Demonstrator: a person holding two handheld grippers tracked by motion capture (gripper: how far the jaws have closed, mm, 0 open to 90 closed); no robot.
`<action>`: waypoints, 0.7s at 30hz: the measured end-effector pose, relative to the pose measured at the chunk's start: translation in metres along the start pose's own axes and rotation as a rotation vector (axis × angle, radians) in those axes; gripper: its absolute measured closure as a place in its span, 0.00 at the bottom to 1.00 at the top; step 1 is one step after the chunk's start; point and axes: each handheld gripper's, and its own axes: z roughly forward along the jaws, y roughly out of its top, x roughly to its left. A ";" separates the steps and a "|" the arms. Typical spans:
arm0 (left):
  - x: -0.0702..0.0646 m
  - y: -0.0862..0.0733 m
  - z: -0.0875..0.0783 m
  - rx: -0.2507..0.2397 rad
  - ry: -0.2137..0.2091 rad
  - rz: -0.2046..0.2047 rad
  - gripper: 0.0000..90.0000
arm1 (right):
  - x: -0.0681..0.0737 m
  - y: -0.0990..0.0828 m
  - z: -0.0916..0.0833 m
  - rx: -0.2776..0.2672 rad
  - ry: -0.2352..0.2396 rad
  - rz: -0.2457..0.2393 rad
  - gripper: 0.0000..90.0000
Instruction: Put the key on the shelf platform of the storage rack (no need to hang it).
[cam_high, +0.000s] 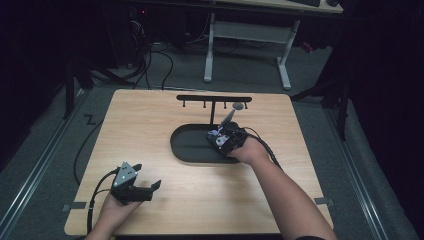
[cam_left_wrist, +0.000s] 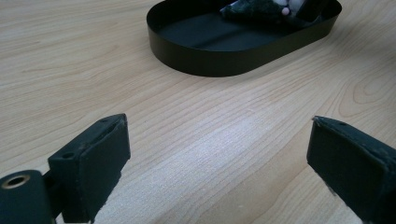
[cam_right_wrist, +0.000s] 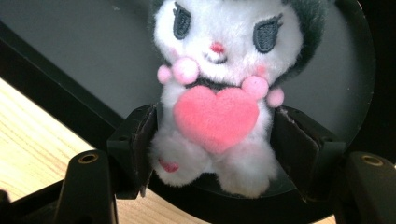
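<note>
A white plush toy (cam_right_wrist: 215, 70) with dark ears and a pink heart on its chest lies in the black oval tray (cam_right_wrist: 93, 51). My right gripper (cam_right_wrist: 212, 140) is open, with the toy's lower body between its two pads, which stand at its sides without squeezing the fur. From above, the right gripper (cam_high: 226, 136) is at the tray's (cam_high: 187, 145) right end over the toy (cam_high: 216, 135). My left gripper (cam_high: 147, 175) rests near the front left of the table, jaws wide open over bare wood (cam_left_wrist: 219, 158). The tray (cam_left_wrist: 205, 56) and the toy (cam_left_wrist: 261, 7) lie ahead of it.
A black hook rack (cam_high: 214, 98) stands just behind the tray, with a grey round-ended piece (cam_high: 238, 106) by its right hooks. The wooden table (cam_high: 150, 125) ends close behind the rack. Cables trail from both grippers. A white desk frame (cam_high: 247, 35) stands on the floor beyond.
</note>
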 end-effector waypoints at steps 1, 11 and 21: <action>0.000 0.000 0.000 0.000 0.000 0.000 0.07 | 0.000 0.000 -0.001 -0.002 0.000 0.000 0.36; -0.001 0.000 0.001 -0.002 -0.005 0.006 0.07 | 0.000 -0.002 -0.007 -0.022 0.001 -0.007 0.33; -0.001 0.000 0.000 -0.004 -0.005 0.005 0.07 | -0.001 -0.004 -0.018 -0.045 -0.008 -0.006 0.30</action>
